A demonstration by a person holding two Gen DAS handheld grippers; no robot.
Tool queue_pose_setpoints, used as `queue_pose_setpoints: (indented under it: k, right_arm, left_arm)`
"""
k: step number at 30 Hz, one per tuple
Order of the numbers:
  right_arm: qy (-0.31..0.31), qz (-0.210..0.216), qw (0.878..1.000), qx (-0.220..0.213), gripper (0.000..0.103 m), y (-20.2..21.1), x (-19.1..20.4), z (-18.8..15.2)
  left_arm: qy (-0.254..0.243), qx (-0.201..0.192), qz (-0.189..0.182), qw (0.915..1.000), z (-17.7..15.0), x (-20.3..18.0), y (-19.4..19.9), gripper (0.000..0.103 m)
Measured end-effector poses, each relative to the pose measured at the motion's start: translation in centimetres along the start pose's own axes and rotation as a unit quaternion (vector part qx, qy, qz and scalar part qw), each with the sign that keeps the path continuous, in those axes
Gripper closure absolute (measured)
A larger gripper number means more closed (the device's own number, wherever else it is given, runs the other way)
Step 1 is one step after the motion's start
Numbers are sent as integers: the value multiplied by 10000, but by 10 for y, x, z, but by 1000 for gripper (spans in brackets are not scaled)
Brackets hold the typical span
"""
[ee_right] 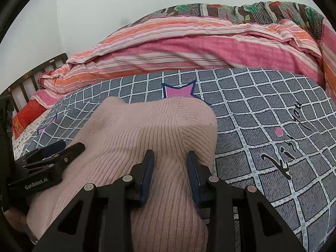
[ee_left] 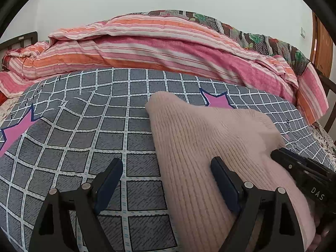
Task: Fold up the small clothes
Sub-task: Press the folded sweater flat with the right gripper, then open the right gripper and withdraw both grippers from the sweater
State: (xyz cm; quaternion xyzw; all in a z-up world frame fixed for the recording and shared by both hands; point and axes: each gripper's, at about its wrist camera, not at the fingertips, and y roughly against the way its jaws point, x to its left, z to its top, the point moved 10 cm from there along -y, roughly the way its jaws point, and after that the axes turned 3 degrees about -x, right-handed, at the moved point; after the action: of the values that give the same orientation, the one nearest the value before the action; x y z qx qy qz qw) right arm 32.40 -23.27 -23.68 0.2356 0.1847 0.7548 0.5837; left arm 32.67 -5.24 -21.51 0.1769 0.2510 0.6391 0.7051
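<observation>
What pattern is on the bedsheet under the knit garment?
Grey bedsheet with white grid lines and pink stars; clearest in the right wrist view.

A home bedroom; a bed spread with a grey grid-patterned cover (ee_left: pixel 88 130) bearing pink stars; a rumpled pink-and-orange striped quilt (ee_left: pixel 147 48) heaped behind; a dark slatted wooden headboard (ee_right: pixel 31 79); a plain pale wall (ee_right: pixel 126 4).

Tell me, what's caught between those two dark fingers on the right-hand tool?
A bunched fold of the pale pink ribbed knit garment, pinched by the right gripper; right wrist view.
</observation>
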Motion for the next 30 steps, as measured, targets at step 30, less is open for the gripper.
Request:
queue_pose_setpoints:
  k: [30]
  right_arm:
    - [-1007, 402, 9940, 167, 54, 65, -19, -18]
  left_arm:
    - [984, 340, -1323, 9857, -37, -6, 57, 19]
